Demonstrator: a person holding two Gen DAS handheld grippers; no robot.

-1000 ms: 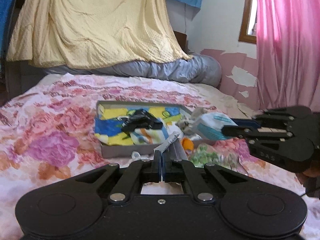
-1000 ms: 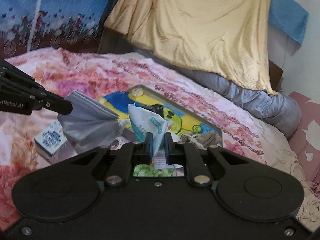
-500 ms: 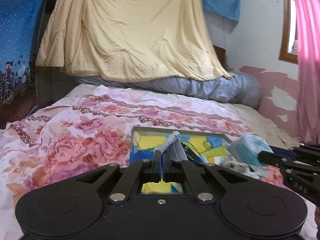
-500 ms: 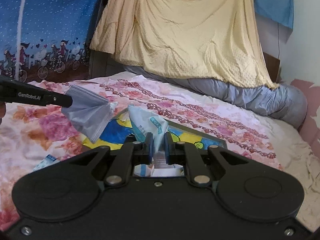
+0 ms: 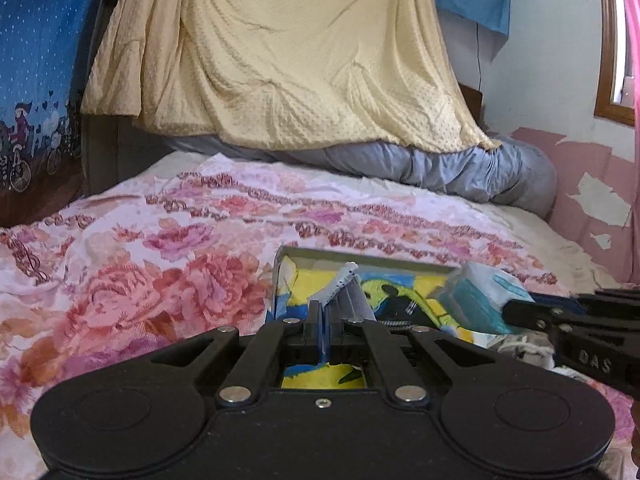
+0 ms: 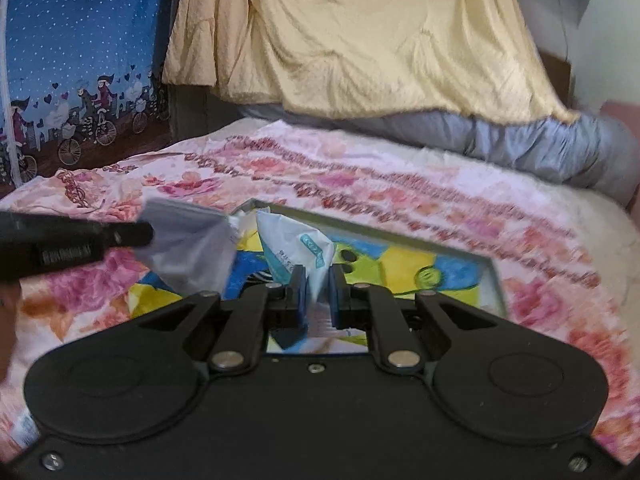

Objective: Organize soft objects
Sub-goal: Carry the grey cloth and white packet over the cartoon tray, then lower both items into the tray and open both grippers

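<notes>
Above a flowered bed point(image 5: 132, 280), the left gripper point(image 5: 322, 312) is pinched closed on a folded grey cloth point(image 5: 352, 296), and the right gripper point(image 6: 318, 292) is clamped on a crinkly white packet point(image 6: 296, 248). Both items hang over a shallow box point(image 6: 360, 227) with a yellow and blue lining (contents partly hidden). Each is held by a thin edge, so either might slip free and land outside the box.

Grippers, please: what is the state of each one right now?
Left gripper: shut on the grey face mask.
Right gripper: shut on the white mask packet.
</notes>
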